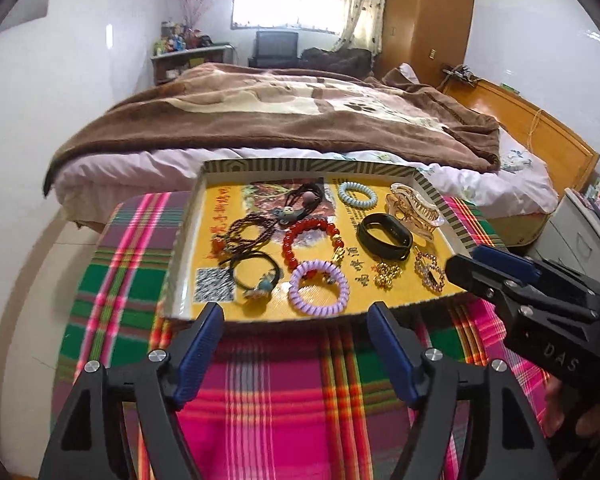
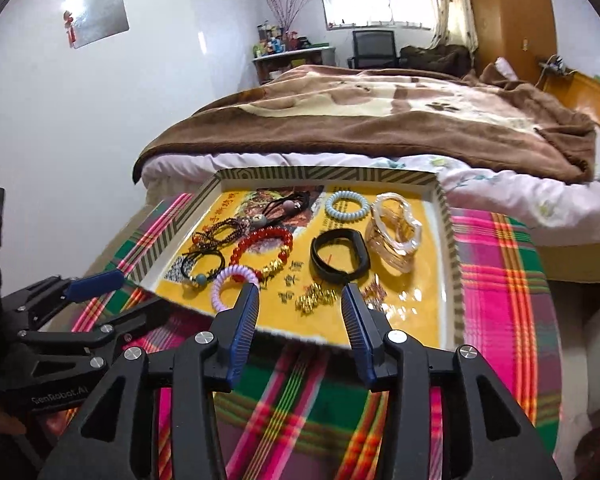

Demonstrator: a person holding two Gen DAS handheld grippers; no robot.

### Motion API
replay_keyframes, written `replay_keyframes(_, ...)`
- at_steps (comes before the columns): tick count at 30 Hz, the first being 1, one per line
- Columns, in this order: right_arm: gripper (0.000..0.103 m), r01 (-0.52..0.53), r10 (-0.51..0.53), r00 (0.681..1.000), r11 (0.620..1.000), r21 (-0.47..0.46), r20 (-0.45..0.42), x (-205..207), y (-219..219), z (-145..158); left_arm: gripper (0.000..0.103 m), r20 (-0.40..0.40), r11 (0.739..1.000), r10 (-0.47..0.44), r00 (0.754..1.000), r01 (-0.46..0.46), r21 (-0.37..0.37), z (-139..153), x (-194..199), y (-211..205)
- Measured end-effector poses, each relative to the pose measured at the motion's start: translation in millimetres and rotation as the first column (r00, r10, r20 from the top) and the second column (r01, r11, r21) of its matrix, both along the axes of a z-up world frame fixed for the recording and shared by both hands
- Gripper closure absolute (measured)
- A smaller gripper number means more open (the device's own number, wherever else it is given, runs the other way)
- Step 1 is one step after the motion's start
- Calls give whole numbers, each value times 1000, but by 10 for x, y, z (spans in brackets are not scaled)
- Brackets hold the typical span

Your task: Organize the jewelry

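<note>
Yellow-lined tray [image 1: 188, 276] holds the jewelry on a plaid-covered table [image 1: 284, 392] near a bed [image 1: 284, 120]: a red bead bracelet [image 1: 312, 240] at centre, a purple coil hair tie [image 1: 319, 288] near the front edge, a black band [image 1: 385, 236] to the right. Left gripper [image 1: 296, 312] and right gripper [image 2: 300, 294] hover at the tray's near edge, jaws wide, holding nothing.

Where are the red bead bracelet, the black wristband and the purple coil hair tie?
Red bead bracelet [image 1: 296, 249]: left wrist view, on its left-side beads.
Black rubber wristband [image 2: 318, 255]: right wrist view, on its left strap.
Purple spiral coil hair tie [image 1: 342, 284]: left wrist view, on its right coils.
</note>
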State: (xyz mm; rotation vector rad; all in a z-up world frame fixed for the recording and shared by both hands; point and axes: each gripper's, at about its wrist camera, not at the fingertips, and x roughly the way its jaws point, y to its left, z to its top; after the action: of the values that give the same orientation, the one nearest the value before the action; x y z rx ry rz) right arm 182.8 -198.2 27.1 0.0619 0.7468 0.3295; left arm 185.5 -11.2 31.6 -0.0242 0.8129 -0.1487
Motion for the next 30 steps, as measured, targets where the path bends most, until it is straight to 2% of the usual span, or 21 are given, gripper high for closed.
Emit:
replay_keyframes(3,59,39,-39,999,999,-20,5,-171,4,-6,21,15,1000,23,1000,-24,13,28,-165,17)
replay_keyframes(6,59,75,-74,997,996,-54,15,-319,29,-9,21,24,999,32,999,-33,33,46,-275,8)
replay_keyframes(12,59,115,-114,993,991,-74,28,-496,18,20,21,29,999,47,998,-48,25,76,-446,19)
replay_keyframes(30,59,152,-152,988,987,-59,14,-659,-16,2,16,44,995,72,996,-75,64,90,-617,3)
